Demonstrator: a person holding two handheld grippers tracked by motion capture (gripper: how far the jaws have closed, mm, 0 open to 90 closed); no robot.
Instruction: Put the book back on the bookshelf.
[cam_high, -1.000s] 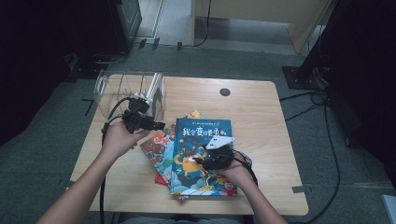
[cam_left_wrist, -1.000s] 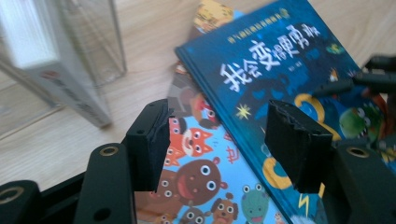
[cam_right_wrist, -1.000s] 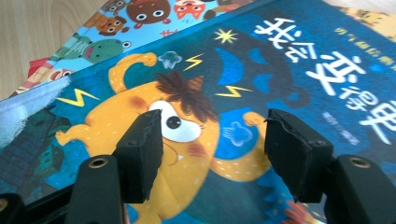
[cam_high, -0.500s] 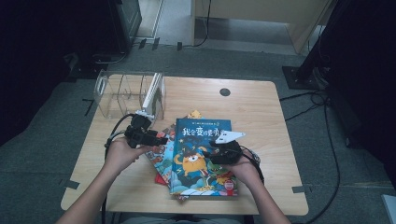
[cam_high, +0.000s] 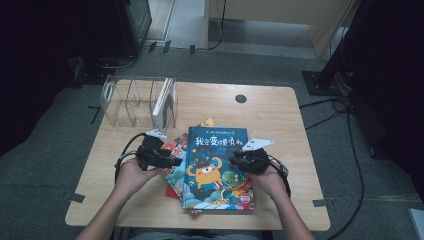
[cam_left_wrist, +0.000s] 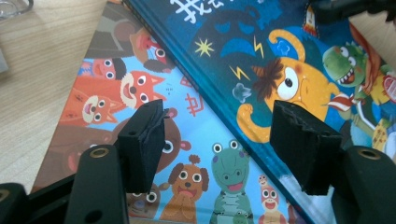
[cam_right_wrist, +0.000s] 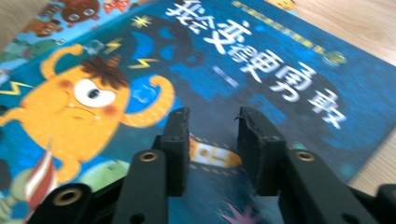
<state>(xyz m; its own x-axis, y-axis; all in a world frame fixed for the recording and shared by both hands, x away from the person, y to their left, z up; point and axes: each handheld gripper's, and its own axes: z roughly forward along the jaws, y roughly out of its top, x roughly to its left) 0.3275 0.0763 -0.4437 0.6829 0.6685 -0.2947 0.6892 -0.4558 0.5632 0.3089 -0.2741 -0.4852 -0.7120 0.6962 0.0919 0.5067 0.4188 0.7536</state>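
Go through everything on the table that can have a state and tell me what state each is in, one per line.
Blue monster book: closed, lying flat on top of the pile.
Animal book: closed, flat, partly under the blue one.
Clear rack: upright, one white book standing in it.
Left gripper: open, nothing between the fingers.
Right gripper: has just been closing, gap left, nothing gripped.

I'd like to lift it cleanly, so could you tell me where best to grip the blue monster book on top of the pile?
Probably the blue monster book by its right edge, coming from the right: it lies flat, and that edge overhangs bare table.
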